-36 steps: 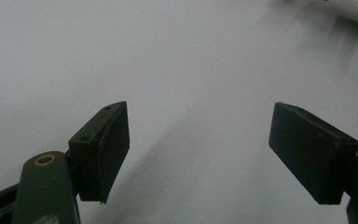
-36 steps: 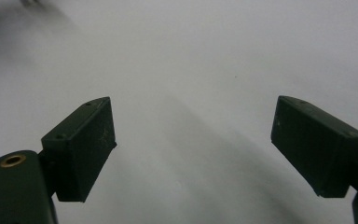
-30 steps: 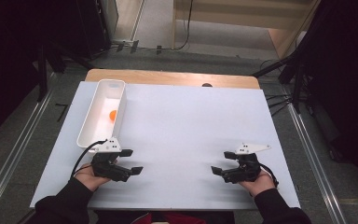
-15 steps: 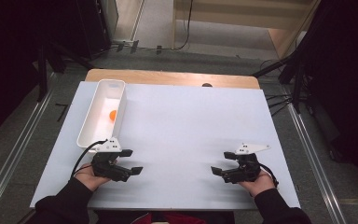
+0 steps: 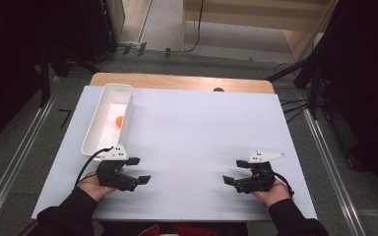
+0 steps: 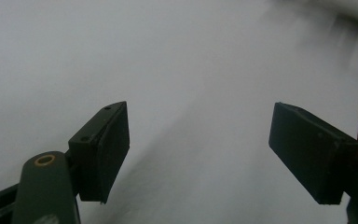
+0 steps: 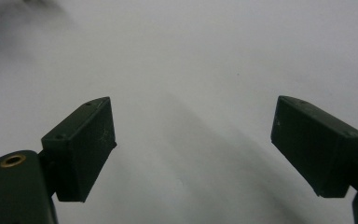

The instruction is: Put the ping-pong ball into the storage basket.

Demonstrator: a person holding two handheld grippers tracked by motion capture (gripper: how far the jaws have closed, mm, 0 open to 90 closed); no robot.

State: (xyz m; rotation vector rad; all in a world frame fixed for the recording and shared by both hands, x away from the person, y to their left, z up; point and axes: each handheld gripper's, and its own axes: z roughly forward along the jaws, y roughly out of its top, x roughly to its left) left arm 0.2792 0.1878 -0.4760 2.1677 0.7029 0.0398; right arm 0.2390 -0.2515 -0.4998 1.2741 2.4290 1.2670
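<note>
Desk (image 5: 192, 128): carries everything, bare in the middle.
Tray (image 5: 94, 132): far left, lengthwise along the desk's left edge.
Ball (image 5: 119, 120): inside the tray.
Left gripper (image 5: 139, 170): near left, just before the tray.
Right gripper (image 5: 234, 172): near right, well apart.

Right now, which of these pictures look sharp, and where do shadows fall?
High view: evenly lit and fairly sharp; white sheet bright, surroundings dark. Left gripper view: soft shadow streaks on the sheet between the open left gripper, far edge blurred. Right gripper view: right gripper casts a faint shadow.
</note>
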